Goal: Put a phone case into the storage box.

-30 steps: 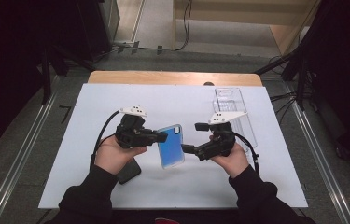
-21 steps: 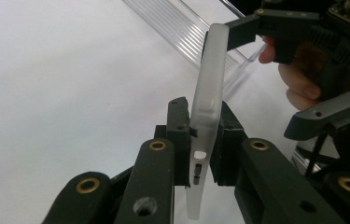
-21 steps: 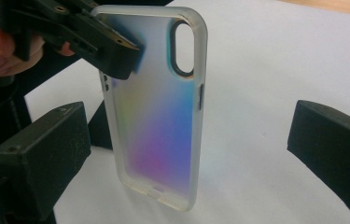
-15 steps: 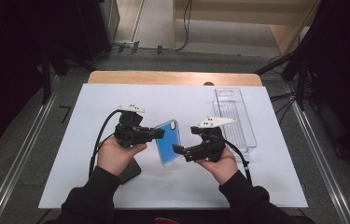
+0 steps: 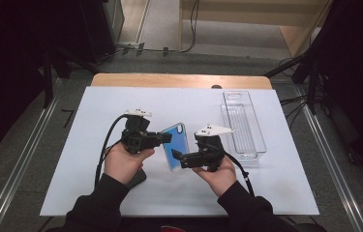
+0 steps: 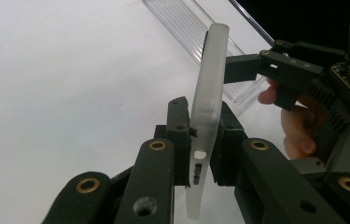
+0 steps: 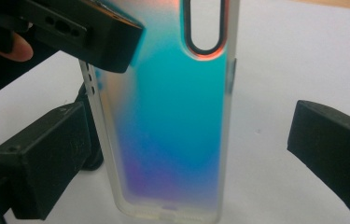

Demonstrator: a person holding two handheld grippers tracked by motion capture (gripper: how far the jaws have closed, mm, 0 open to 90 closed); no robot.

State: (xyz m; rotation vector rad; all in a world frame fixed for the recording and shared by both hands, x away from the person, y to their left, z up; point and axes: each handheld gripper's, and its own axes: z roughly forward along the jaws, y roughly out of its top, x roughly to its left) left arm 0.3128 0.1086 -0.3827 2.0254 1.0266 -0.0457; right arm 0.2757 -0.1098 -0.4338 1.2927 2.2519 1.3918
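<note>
An iridescent blue phone case point(image 5: 176, 144) hangs above the white table, tilted up on its long edge. My left gripper point(image 5: 162, 138) is shut on its left edge. In the left gripper view the case point(image 6: 208, 84) shows edge-on, frosted white, with my left gripper point(image 6: 203, 147) clamping its lower part. My right gripper point(image 5: 180, 157) is open at the case's near end. In the right gripper view the case point(image 7: 177, 116) stands between the wide-apart jaws of my right gripper point(image 7: 189, 154), and neither pad touches it.
A clear plastic tray point(image 5: 244, 121) lies at the right of the white table top point(image 5: 97, 111). A dark flat object point(image 5: 138, 178) lies on the table under the left hand. The table's far edge is a wooden strip point(image 5: 179, 80).
The right hand has moved left and a little down towards the case, so its open jaws now stand on either side of the case. The left hand and the case have kept still.
</note>
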